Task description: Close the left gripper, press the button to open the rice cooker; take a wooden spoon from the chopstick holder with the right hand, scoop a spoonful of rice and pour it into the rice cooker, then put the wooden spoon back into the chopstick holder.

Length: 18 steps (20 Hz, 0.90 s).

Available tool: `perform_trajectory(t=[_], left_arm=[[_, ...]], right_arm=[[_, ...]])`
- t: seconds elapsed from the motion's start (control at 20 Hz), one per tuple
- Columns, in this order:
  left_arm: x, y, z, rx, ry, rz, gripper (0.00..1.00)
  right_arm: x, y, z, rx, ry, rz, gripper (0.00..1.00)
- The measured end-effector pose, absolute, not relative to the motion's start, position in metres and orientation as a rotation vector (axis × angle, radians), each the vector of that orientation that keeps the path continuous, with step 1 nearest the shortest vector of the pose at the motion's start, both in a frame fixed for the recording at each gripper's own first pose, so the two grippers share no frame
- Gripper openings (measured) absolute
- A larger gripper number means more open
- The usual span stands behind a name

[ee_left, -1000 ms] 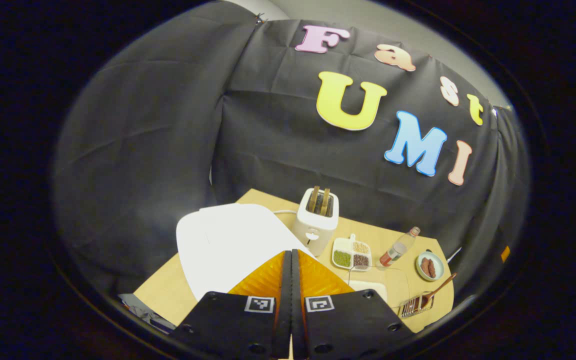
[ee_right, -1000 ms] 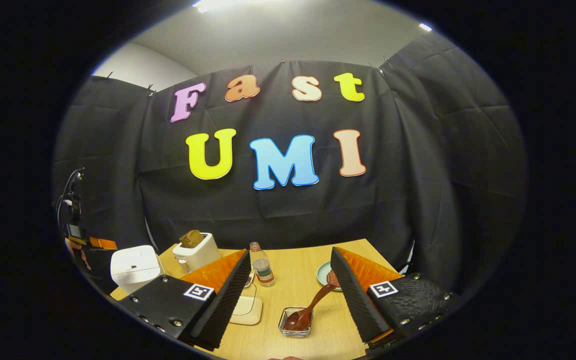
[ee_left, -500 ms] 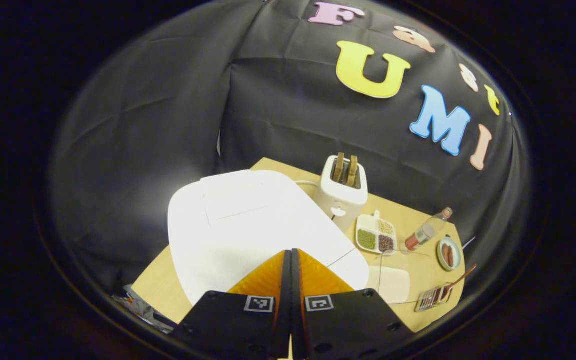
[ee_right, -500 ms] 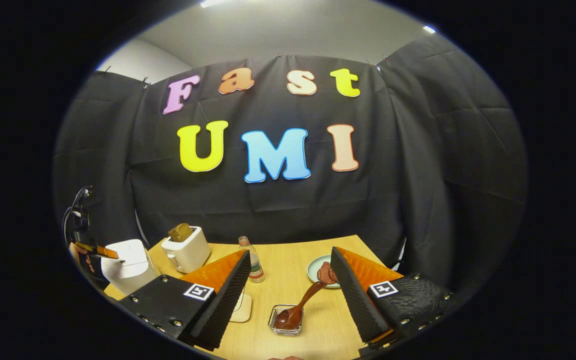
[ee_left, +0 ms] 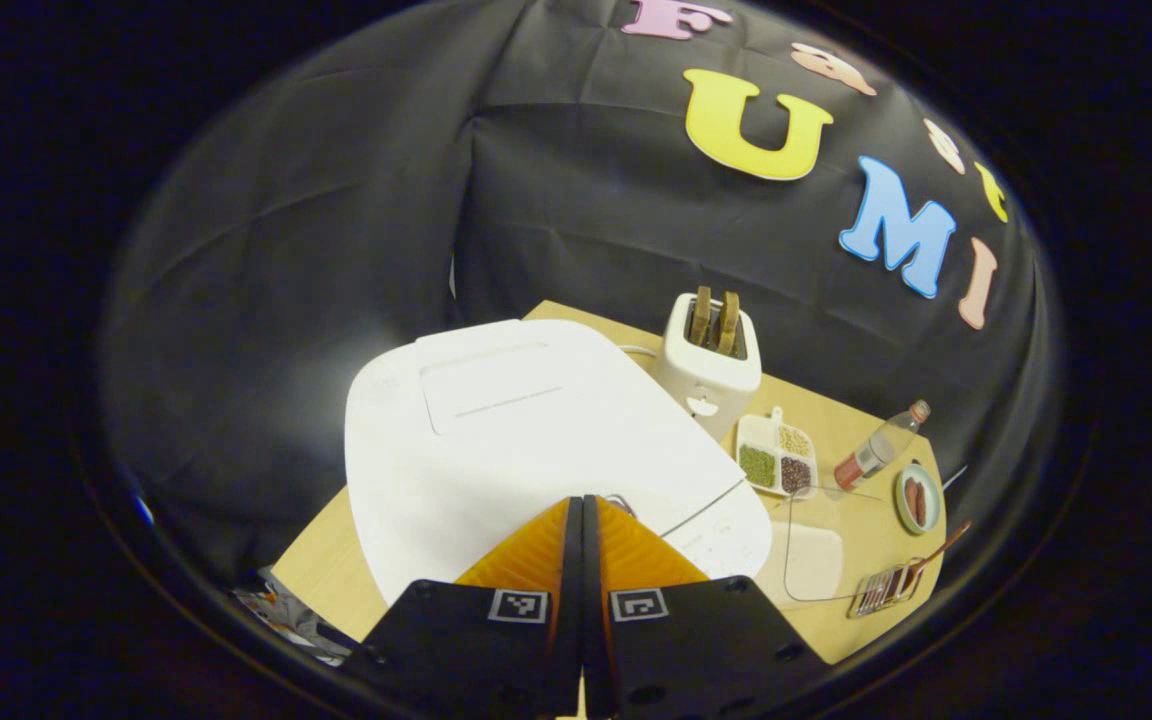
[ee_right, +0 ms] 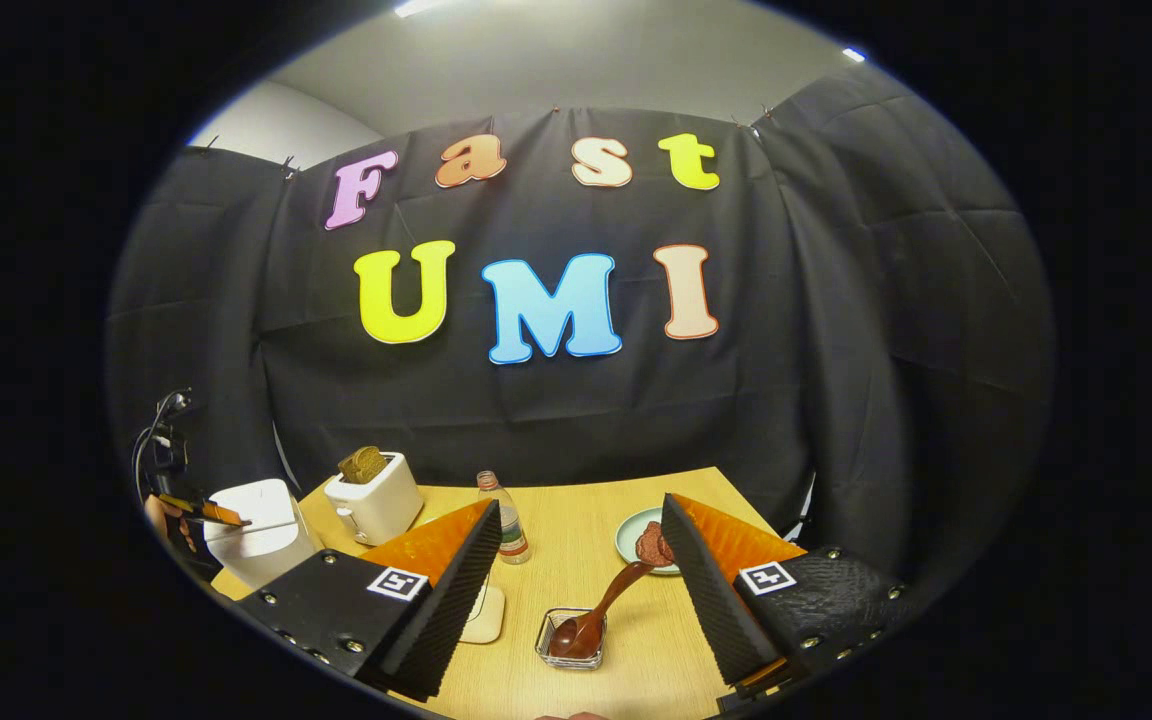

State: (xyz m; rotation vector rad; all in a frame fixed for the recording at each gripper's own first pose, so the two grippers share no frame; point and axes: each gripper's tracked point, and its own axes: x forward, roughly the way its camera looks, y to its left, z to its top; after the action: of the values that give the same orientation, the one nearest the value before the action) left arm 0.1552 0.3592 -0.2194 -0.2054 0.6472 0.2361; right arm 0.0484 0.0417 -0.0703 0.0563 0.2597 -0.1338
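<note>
hovering over the white rice cooker [ee_left: 526, 440], i am holding my left gripper [ee_left: 582, 520] with its fingers pressed flat together, gripping nothing, the tips sitting over the cooker's front edge; whether they are touching it i cannot tell. the cooker's lid is lying shut. the cooker is sitting at the left end of the table [ee_left: 836, 430], with a toaster [ee_left: 710, 360] just behind it holding two slices. i am keeping my right gripper [ee_right: 576, 545] spread wide and empty, above the table. between its fingers the wooden spoon [ee_right: 601, 610] is leaning in the small clear chopstick holder [ee_right: 570, 640], bowl end down. a water bottle [ee_right: 506, 517] and a plate [ee_right: 639, 543] are standing farther back.
</note>
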Motion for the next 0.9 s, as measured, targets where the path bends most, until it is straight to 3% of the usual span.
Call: perform_trajectory(t=[0.5,0.6,0.8,0.9], left_arm=[[0.163,0.386,-0.101,-0.095,0.36,0.347,0.09],[0.159,0.369,-0.068,-0.102,0.266,0.315,0.11],[0.133,0.325,-0.018,-0.063,0.131,0.24,0.96],[0.118,0.297,-0.004,-0.028,0.072,0.205,0.96]], right_arm=[[0.048,0.043,-0.063,0.051,0.235,-0.111,0.98],[0.048,0.04,-0.063,0.054,0.232,-0.112,0.97],[0.05,0.033,-0.062,0.062,0.232,-0.114,0.97],[0.051,0.028,-0.065,0.066,0.239,-0.115,0.97]])
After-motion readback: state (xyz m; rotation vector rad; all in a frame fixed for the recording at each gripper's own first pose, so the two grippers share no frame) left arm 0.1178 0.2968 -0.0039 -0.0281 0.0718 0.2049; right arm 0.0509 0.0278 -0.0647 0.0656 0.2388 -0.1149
